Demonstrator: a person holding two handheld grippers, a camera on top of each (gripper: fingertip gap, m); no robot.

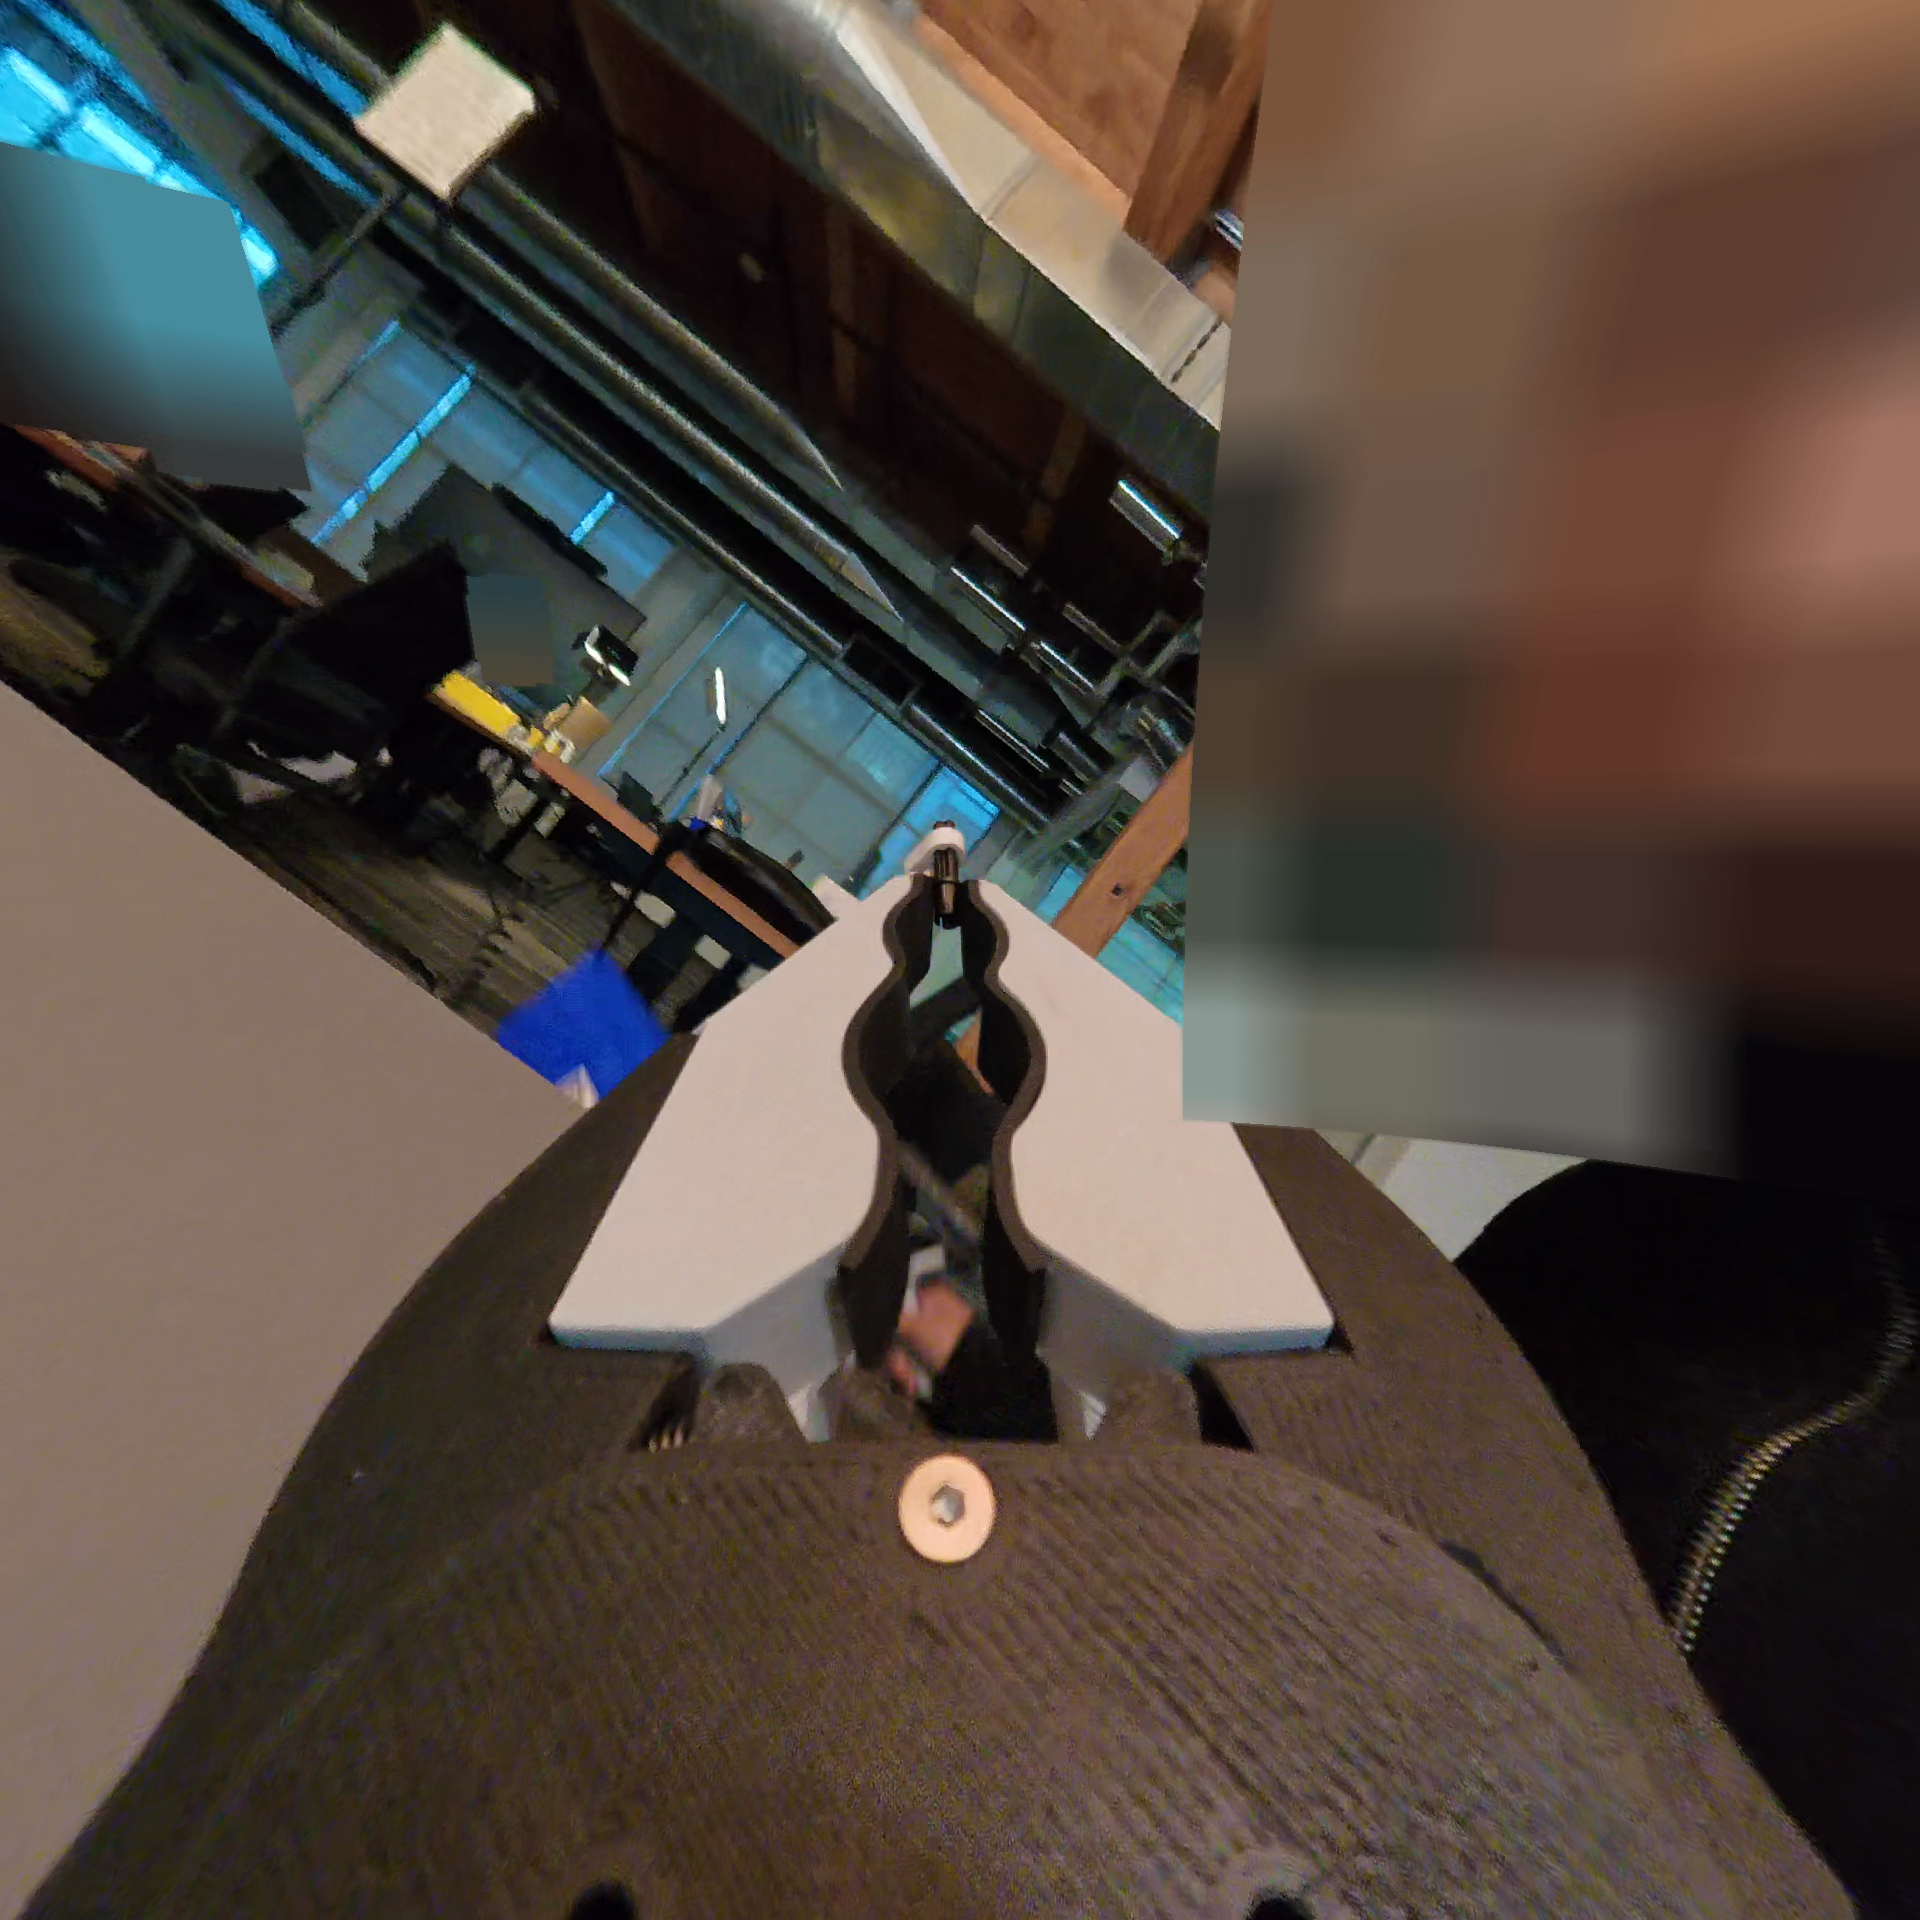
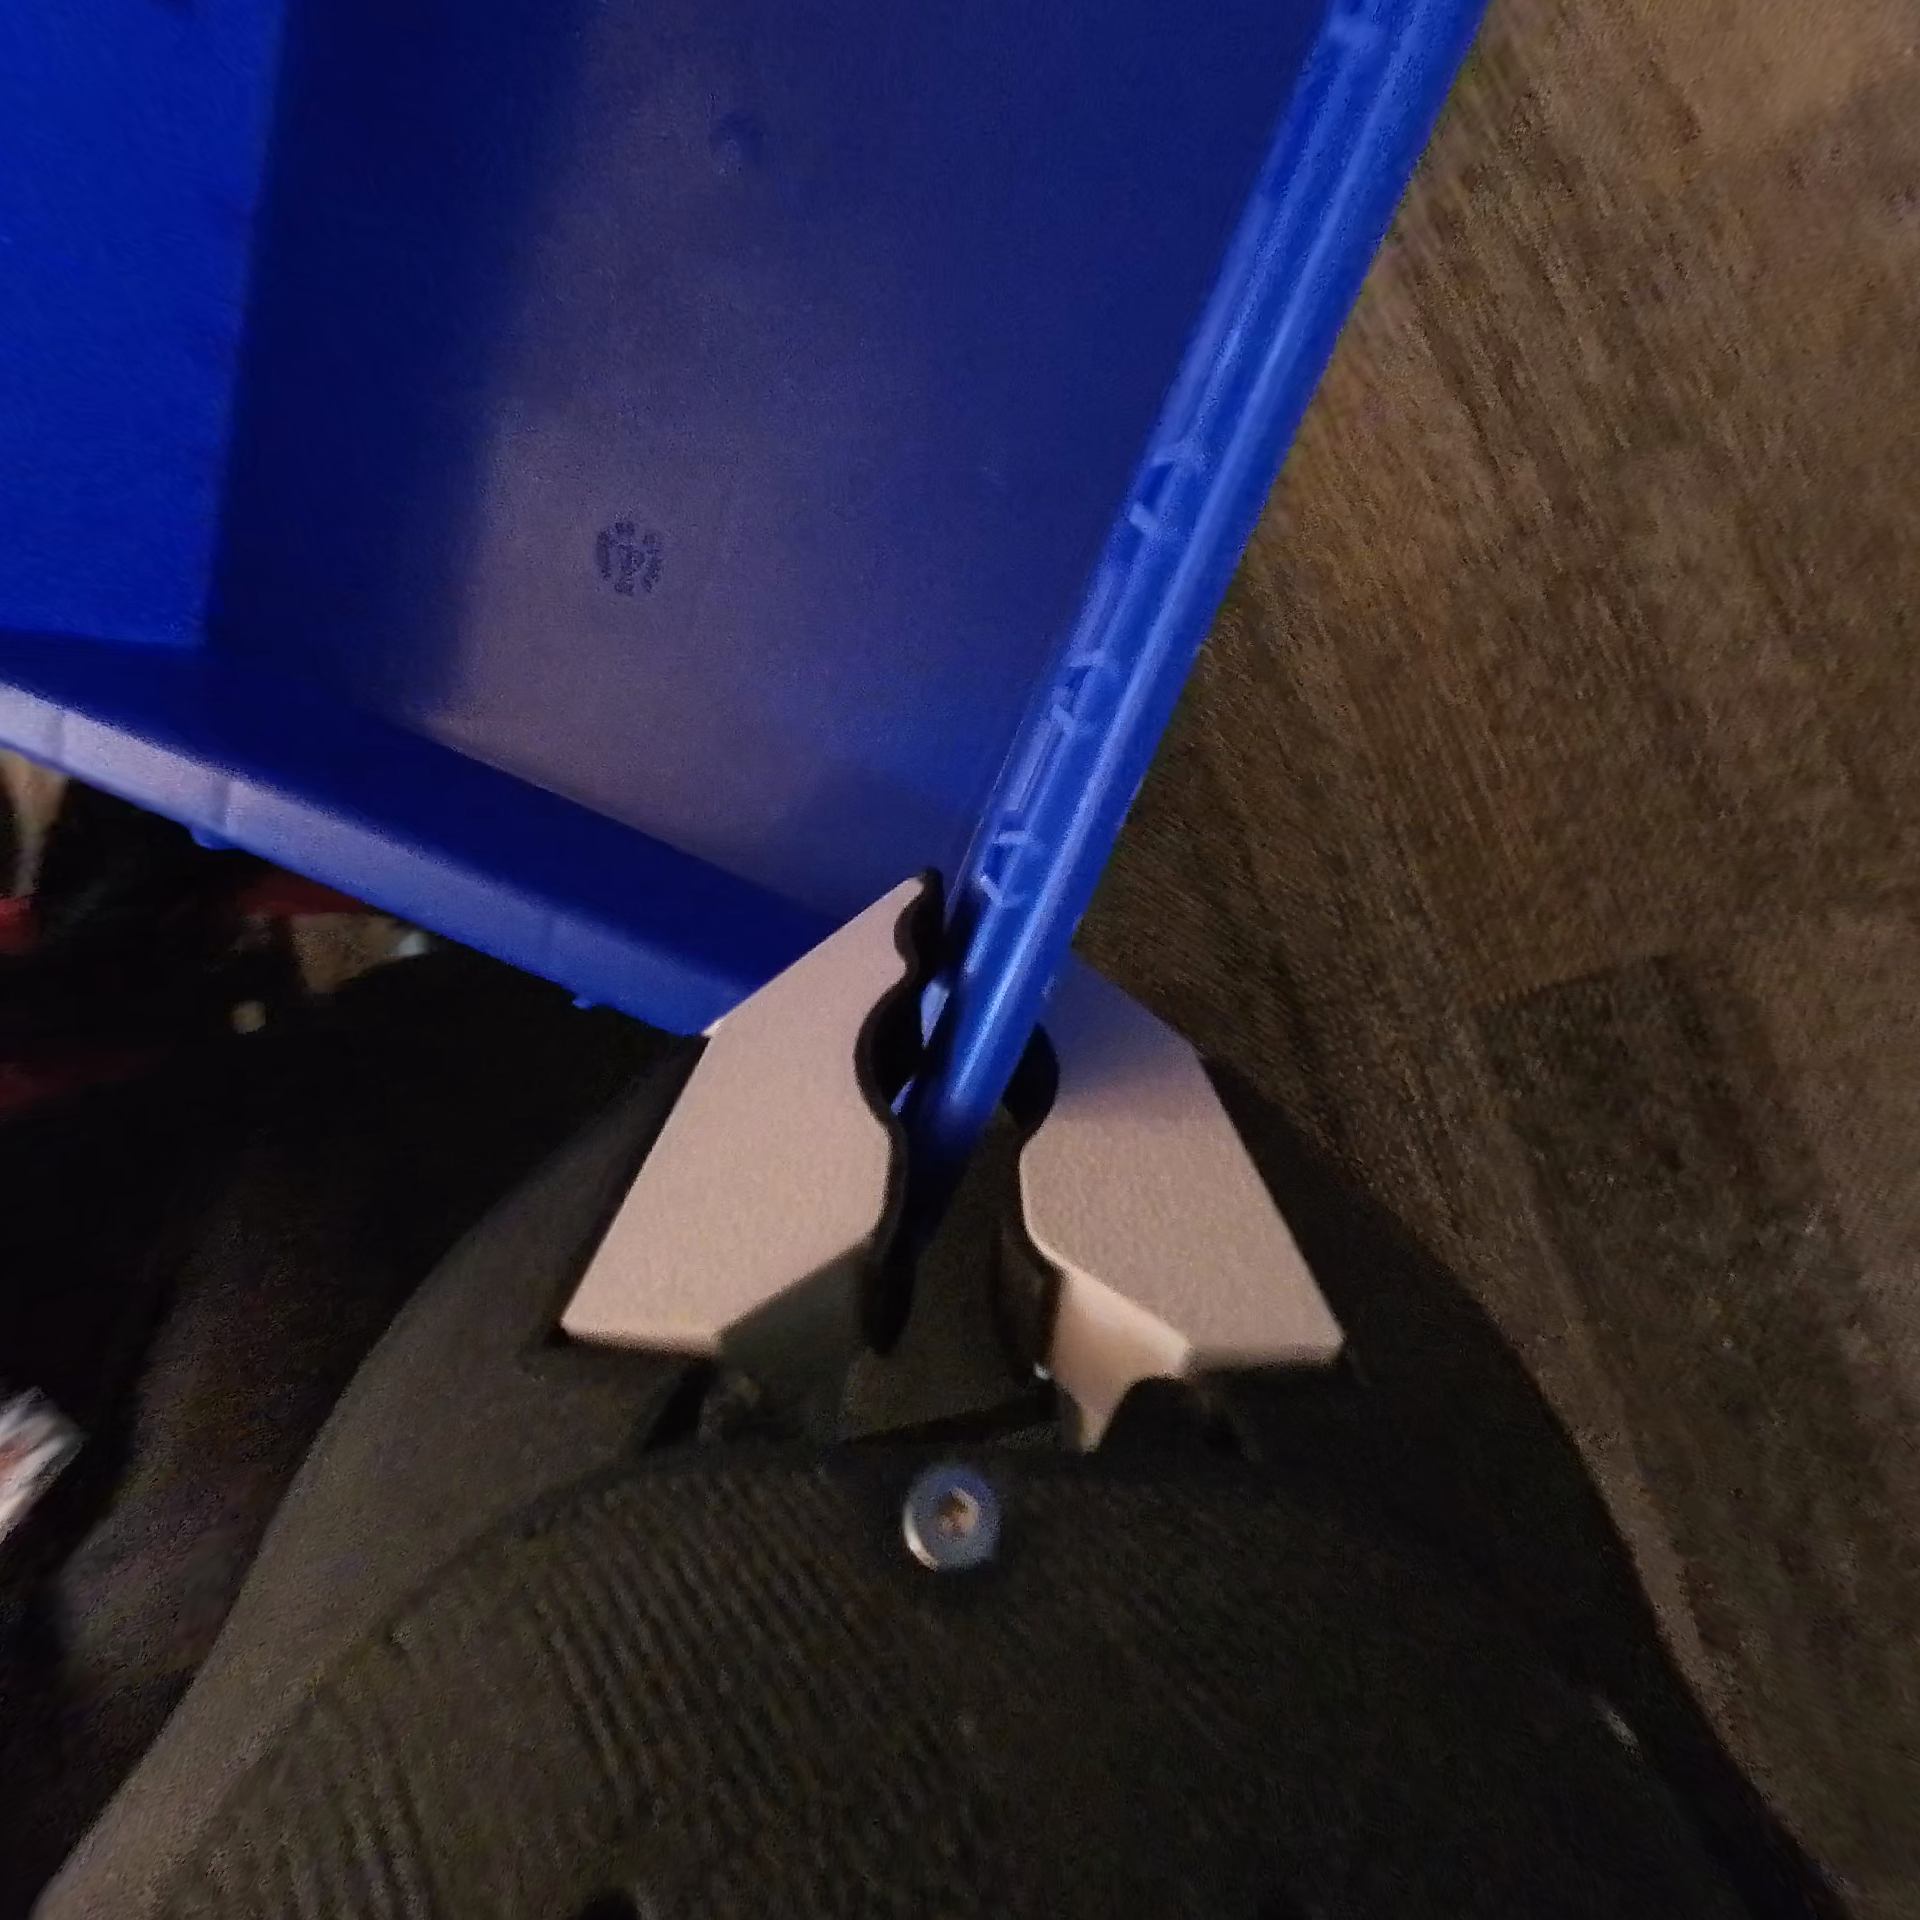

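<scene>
Fingers on the left gripper point(image 1: 943, 894) are pinching a tiny black pin-like part with a white collar point(image 1: 943, 868) right at the tips, with the pads closing on it and the wavy black inner edges bowing apart lower down. It's being held up in the air, tilted, with a workshop behind it: long tables with orange edges point(image 1: 665, 831), big windows point(image 1: 831, 748) and metal ducting point(image 1: 831, 208) overhead. Off to its left a pale panel point(image 1: 208, 1039) is filling the corner, and a blue bin point(image 1: 582, 1013) is showing blurry just past the panel's edge. A dark zipped garment point(image 1: 1714, 1455) is sitting at the lower right.

Moving over to the right gripper point(image 2: 951, 935), its fingers are clamping the rim point(image 2: 1143, 582) of the blue bin point(image 2: 623, 364), so they're standing narrow with the thin plastic lip wedged between the pads. The bin's wall is taking up the whole upper left of that view, and brown carpet point(image 2: 1558, 727) is running along the right side. Everything's a bit motion-blurred here.
</scene>
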